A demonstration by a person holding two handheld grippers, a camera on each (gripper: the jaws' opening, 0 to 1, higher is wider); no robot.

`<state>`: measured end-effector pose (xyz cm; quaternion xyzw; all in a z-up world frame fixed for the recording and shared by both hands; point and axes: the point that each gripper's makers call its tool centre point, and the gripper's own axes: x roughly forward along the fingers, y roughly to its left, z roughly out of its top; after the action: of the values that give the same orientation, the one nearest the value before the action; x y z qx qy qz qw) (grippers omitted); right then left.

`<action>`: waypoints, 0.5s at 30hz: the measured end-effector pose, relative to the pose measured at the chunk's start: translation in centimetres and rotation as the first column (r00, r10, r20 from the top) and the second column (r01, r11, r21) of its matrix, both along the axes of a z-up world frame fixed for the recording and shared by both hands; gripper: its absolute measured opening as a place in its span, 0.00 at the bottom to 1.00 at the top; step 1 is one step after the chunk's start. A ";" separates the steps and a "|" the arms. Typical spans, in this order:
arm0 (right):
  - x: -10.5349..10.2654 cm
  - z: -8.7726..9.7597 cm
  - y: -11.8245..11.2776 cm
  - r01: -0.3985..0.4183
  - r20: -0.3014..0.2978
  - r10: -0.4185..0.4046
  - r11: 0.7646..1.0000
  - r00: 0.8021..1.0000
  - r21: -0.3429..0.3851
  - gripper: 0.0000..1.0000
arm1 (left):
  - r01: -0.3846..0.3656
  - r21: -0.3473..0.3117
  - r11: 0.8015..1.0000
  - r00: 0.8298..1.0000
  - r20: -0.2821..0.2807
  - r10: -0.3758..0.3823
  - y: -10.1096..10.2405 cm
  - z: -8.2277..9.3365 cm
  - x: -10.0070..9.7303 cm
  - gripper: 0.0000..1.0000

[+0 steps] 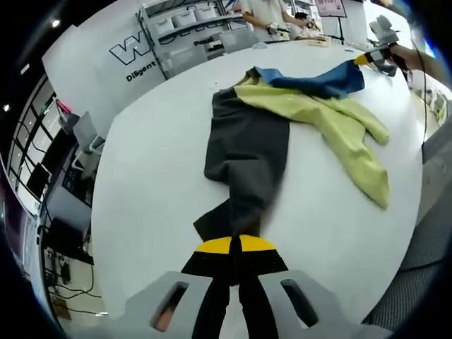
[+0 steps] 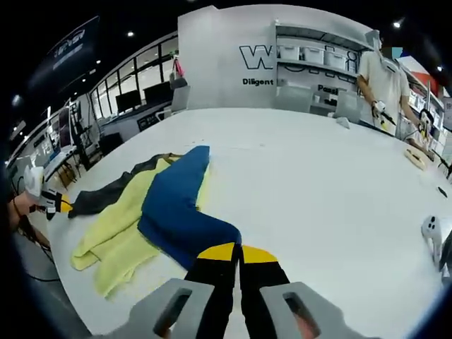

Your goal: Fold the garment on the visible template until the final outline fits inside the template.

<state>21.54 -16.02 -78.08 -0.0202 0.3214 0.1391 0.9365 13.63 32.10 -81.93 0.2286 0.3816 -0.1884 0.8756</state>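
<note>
In the left gripper view, a white counter (image 1: 155,176) is seen carrying a garment (image 1: 247,148) made of 3 panels: a dark grey panel (image 1: 244,152) runs from the middle of the counter toward the camera, a yellow-green panel (image 1: 339,127) is spread to its right, and a blue panel (image 1: 325,80) lies across the far end. The left tongs (image 1: 236,247) are closed on the near end of the dark grey panel, with the yellow-tipped jaws pressed together over the cloth. At the upper right of this view, the other tongs (image 1: 378,58) are seen at the far tip of the blue panel. In the right gripper view, the other tongs (image 2: 49,201) are seen at the left edge, at the tip of the dark grey panel (image 2: 106,194). To the right of it, the yellow-green panel (image 2: 120,229) is spread flat and is partly covered by the blue panel (image 2: 180,205), which reaches toward the camera. The right tongs (image 2: 239,254) are closed on the near end of the blue panel. A person (image 2: 385,81) stands at the far right of the counter (image 2: 318,183). No template outline can be made out on the counter.
</note>
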 end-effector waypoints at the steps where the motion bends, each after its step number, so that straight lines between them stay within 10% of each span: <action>1: 0.1 -0.2 -0.6 0.008 -0.002 -0.008 1.000 1.000 -0.006 0.00 | -0.003 0.002 1.000 1.000 0.002 0.003 0.1 0.0 0.1 0.01; 15: 0.9 -2.2 -6.6 0.099 -0.042 -0.103 0.992 0.994 -0.074 0.00 | -0.047 0.014 0.999 0.999 -0.007 0.047 1.1 -0.5 1.3 0.01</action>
<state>22.47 -22.62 -80.29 -0.0342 0.3480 0.0804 0.9334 14.97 33.21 -82.47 0.2248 0.3912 -0.1659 0.8769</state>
